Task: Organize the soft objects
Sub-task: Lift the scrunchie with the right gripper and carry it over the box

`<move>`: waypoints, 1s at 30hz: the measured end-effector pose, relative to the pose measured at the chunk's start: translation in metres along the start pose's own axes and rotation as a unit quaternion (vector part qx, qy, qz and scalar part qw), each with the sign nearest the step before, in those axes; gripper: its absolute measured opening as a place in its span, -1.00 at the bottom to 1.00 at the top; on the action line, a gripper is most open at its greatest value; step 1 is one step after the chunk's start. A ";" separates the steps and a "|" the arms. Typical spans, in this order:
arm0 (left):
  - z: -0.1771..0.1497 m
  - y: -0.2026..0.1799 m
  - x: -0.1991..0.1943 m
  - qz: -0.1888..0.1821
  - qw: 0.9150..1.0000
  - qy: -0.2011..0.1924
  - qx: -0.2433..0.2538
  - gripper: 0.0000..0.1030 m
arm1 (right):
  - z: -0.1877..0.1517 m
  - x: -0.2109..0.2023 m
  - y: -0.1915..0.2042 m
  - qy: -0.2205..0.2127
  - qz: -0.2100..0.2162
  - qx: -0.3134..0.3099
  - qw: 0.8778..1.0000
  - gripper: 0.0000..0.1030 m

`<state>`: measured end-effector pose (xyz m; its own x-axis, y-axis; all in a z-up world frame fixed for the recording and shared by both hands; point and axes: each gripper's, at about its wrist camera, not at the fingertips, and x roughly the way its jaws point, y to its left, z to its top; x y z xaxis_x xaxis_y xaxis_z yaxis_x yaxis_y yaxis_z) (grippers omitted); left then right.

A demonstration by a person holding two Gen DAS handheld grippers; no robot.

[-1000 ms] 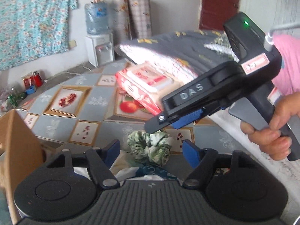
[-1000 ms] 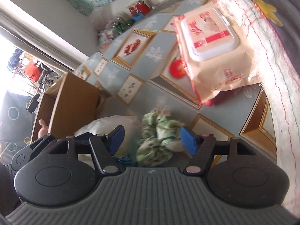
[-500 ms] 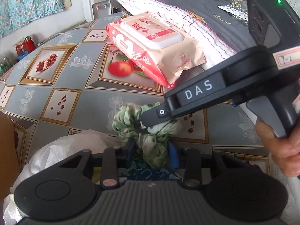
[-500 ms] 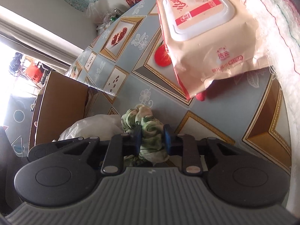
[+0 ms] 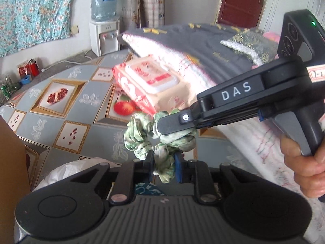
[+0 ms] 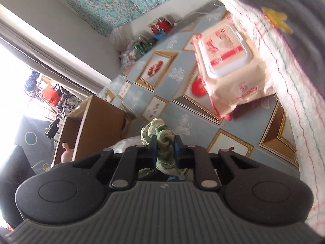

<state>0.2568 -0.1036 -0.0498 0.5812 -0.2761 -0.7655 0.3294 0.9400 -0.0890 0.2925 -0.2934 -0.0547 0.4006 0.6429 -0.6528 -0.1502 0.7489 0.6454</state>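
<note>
A green-and-white fabric scrunchie (image 5: 142, 136) hangs in the air above the patterned floor. My left gripper (image 5: 163, 167) is shut on its lower part. My right gripper (image 5: 174, 130) comes in from the right and is shut on its upper right part. In the right wrist view the right gripper (image 6: 165, 152) pinches the scrunchie (image 6: 157, 131) between its blue pads. A pink pack of wet wipes (image 5: 150, 85) lies on the floor against a folded grey-and-white blanket (image 5: 203, 48); both show in the right wrist view, the pack (image 6: 225, 65) and the blanket (image 6: 294, 46).
A cardboard box (image 6: 89, 126) stands to the left, with a white plastic bag (image 5: 67, 172) beside it. A water dispenser (image 5: 104, 22) stands at the far wall. Bottles and cans (image 5: 12, 81) sit by the left wall.
Both grippers, open a second ago, have closed on the scrunchie and lifted it off the floor. The left view has tilted up toward the room.
</note>
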 end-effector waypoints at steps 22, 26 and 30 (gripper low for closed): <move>-0.112 0.071 -0.216 0.101 0.986 -0.087 -0.100 -0.58 | -0.094 -0.005 0.231 0.072 0.155 -0.162 0.972 -0.72; -0.144 0.100 -0.234 0.112 0.981 -0.077 -0.141 -0.58 | -0.118 0.024 0.264 0.115 0.155 -0.181 0.964 -0.72; -0.164 0.120 -0.232 0.102 0.978 -0.070 -0.170 -0.58 | -0.131 0.045 0.282 0.136 0.131 -0.194 0.963 -0.71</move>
<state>0.0394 0.1058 0.0128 0.7131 -0.0780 -0.6968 -0.0566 0.9841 -0.1681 0.1499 -0.0323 0.0453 0.0589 0.7969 -0.6013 -0.5620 0.5243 0.6398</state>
